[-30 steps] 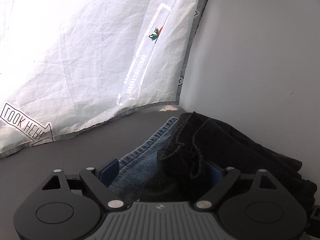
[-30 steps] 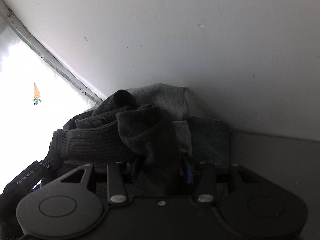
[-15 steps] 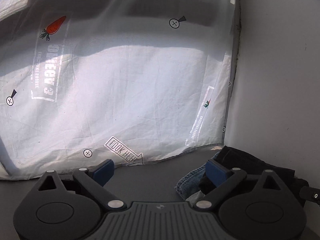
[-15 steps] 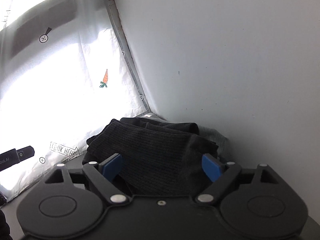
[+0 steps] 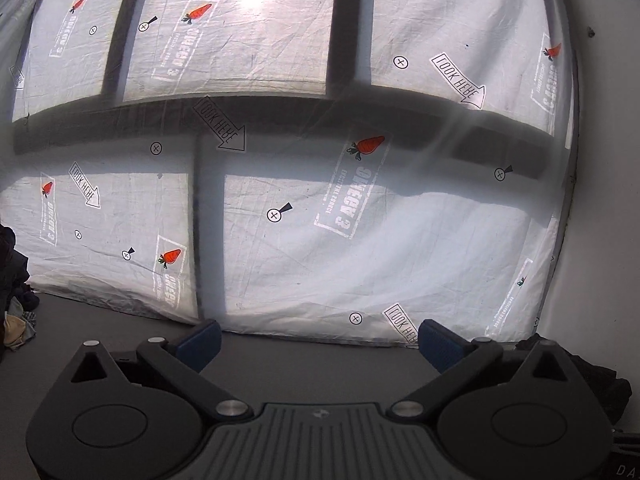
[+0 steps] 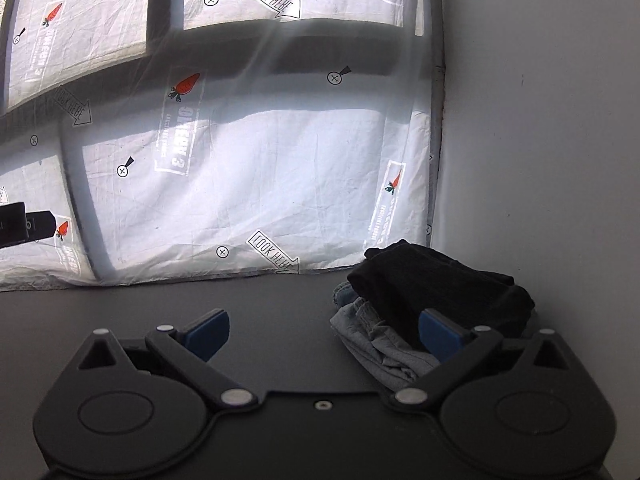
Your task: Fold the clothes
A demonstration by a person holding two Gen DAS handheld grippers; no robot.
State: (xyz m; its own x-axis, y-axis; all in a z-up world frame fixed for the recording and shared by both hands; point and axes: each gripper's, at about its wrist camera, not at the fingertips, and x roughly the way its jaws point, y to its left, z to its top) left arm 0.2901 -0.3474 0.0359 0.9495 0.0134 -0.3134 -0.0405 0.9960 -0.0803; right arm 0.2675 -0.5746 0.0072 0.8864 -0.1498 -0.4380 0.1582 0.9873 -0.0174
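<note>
Both grippers, left gripper (image 5: 318, 342) and right gripper (image 6: 324, 330), have just spread wide, empty; clothes pile (image 6: 420, 292) partly hidden.

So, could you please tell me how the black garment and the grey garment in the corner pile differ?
The black garment is ribbed and lies folded on top; the grey garment is smoother, crumpled and pokes out underneath, nearer the camera. The black garment shows as the bigger mass; of the grey garment only an edge shows. Both lie on the dark table by the white wall, untouched by the open right gripper.
</note>
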